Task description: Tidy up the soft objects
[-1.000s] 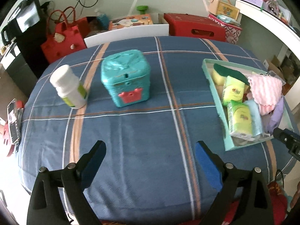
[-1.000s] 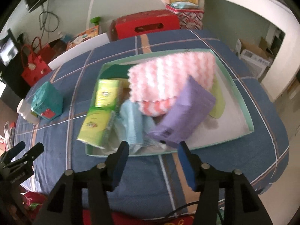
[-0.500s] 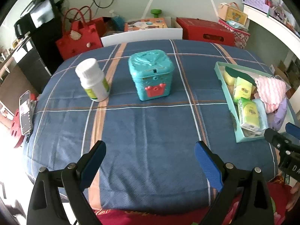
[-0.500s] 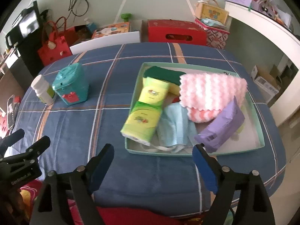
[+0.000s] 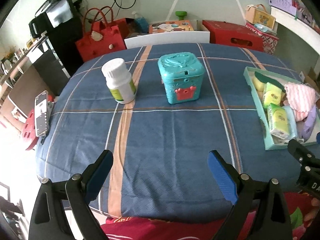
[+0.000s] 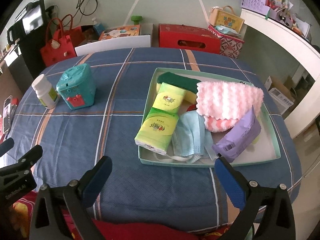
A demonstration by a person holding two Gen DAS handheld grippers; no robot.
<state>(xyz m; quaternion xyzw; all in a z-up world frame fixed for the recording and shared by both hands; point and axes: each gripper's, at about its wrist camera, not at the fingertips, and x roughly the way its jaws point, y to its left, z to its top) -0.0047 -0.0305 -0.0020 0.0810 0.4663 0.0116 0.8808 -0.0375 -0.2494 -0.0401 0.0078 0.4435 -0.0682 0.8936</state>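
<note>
A mint tray [image 6: 148,108] on the blue plaid tablecloth holds the soft things: a pink striped cloth [image 6: 228,98], a purple packet [image 6: 238,140], a blue face mask [image 6: 190,136], two green tissue packs [image 6: 158,130] and a green-topped sponge [image 6: 176,80]. My right gripper [image 6: 163,161] hovers over the cloth just in front of the tray. Its jaws are opening wide and nothing is between them. My left gripper [image 5: 160,156] is open and empty above the table's near edge, with the tray [image 5: 254,88] off to its right.
A teal toy box [image 5: 181,80] and a white pill bottle [image 5: 120,82] stand on the far left part of the table. A phone on a red stand [image 5: 41,116] sits off the left edge. Red bags and boxes [image 6: 188,37] line the wall behind.
The right jaws have spread from narrow to wide, and that gripper has drawn back from the tray and levelled out. The left gripper has also pulled back, so more of the table shows.
</note>
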